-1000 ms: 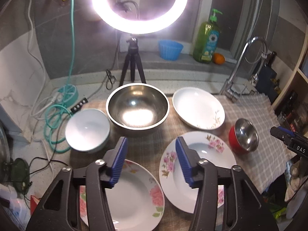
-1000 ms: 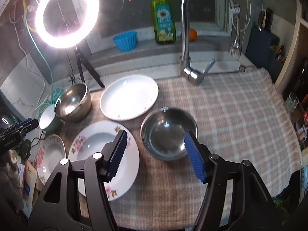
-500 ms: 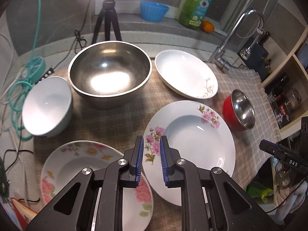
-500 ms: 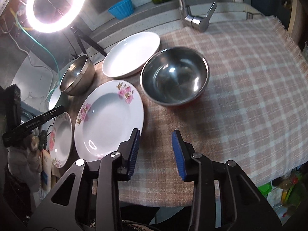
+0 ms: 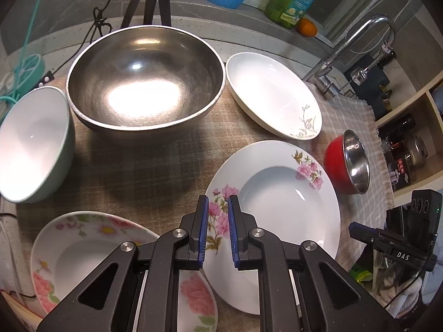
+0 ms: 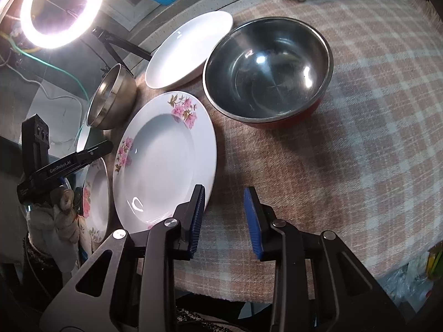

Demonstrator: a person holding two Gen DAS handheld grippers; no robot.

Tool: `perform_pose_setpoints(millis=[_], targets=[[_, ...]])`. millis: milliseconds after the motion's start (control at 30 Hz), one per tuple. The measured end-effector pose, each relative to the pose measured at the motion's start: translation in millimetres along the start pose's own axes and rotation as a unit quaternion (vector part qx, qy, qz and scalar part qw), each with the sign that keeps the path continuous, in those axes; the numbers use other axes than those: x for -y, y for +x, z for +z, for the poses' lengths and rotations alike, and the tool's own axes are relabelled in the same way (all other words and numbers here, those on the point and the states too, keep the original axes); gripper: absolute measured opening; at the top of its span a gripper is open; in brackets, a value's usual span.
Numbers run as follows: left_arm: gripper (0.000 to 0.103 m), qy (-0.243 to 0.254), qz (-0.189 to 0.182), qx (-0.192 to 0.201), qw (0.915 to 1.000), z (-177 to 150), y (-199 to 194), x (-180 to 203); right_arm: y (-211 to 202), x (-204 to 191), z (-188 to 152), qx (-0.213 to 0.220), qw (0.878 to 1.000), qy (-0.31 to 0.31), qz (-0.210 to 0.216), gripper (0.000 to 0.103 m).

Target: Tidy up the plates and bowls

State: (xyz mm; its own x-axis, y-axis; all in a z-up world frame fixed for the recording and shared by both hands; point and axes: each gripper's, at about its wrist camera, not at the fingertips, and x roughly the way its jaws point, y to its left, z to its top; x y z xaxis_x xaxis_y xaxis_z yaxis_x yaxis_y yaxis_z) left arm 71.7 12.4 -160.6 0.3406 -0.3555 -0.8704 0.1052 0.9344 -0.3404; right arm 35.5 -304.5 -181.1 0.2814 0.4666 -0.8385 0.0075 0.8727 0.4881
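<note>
Right gripper [image 6: 224,215] hovers over the checked cloth [image 6: 360,144], jaws closing on nothing, left finger just over the flowered plate [image 6: 163,160] rim; steel bowl [image 6: 268,72] sits beyond.

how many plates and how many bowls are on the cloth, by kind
floral plates: 2, pink-flowered plate, floral plate at lower left
white plates: 1, white plate with a leaf sprig
steel bowls: 2, large steel bowl, red-sided steel bowl
ceramic bowls: 1, green-sided white bowl
total: 6
</note>
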Motion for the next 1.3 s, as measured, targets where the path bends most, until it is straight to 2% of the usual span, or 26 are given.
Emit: perform_pose_setpoints(millis=[867, 1033, 1300], targets=[[0.013, 0.005, -0.001, -0.044, 0.9990, 11.5, 20.6, -9.3, 31.1, -4.1, 8.1, -0.033, 0.999, 0.012, 0.032, 0.027], [0.013, 0.013, -0.004, -0.048, 0.9987, 12.7, 22.3, -7.0, 32.9, -7.0, 9.8, -0.038, 0.998, 0.006, 0.044, 0.015], [0.013, 0.019, 0.005, -0.049, 0.9986, 11.1, 21.6, -3.4, 33.0, -11.8, 12.3, -0.044, 0.998, -0.010, 0.031, 0.016]])
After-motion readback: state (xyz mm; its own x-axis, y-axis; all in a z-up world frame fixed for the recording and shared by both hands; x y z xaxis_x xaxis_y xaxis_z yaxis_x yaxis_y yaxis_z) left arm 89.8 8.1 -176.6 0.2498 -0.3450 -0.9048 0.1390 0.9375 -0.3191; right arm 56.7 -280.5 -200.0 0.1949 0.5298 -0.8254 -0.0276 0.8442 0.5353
